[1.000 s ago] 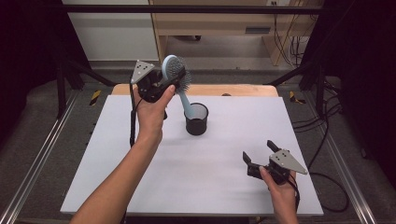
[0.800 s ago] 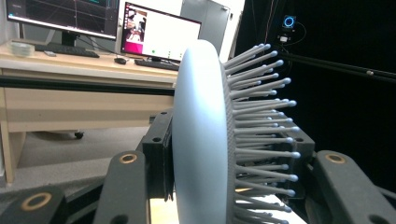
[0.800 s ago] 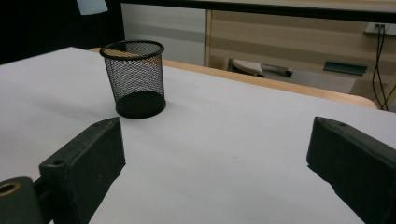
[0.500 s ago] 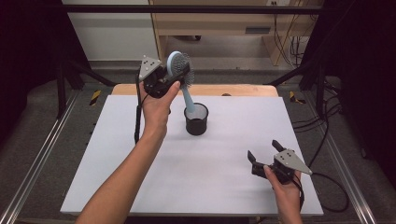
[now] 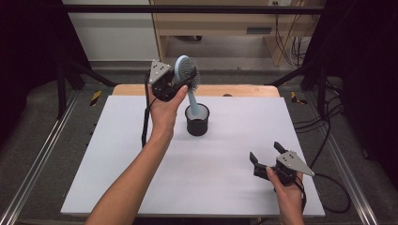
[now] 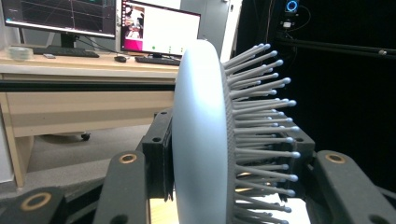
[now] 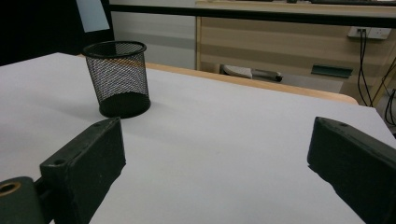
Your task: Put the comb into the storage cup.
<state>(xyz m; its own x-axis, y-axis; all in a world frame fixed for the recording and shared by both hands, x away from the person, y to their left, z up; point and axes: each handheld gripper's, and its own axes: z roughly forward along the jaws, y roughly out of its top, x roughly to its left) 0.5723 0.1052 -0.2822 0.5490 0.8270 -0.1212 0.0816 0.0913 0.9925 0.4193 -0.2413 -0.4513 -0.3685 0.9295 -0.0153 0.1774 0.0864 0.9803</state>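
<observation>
Pinching the hairbrush [image 5: 187, 71] head, the left tongs [image 5: 180, 84] could tip the mesh cup [image 5: 197, 124] at its five o'clock; the right tongs [image 5: 267, 157] sit spread.

A wooden desk [image 6: 70, 93] with two monitors [image 6: 159, 28] (both lit) stands on grey floor [image 5: 56, 154]

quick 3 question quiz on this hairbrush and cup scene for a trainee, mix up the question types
1. True or false: the left gripper is shut on the head of the hairbrush.
2. Where does the hairbrush handle point? A) down toward the mesh cup B) flat on the table C) toward the right gripper
3. Fill in: the right gripper's jaws are ____, with nothing between them.

Key: 1 true; 2 A; 3 open
</observation>
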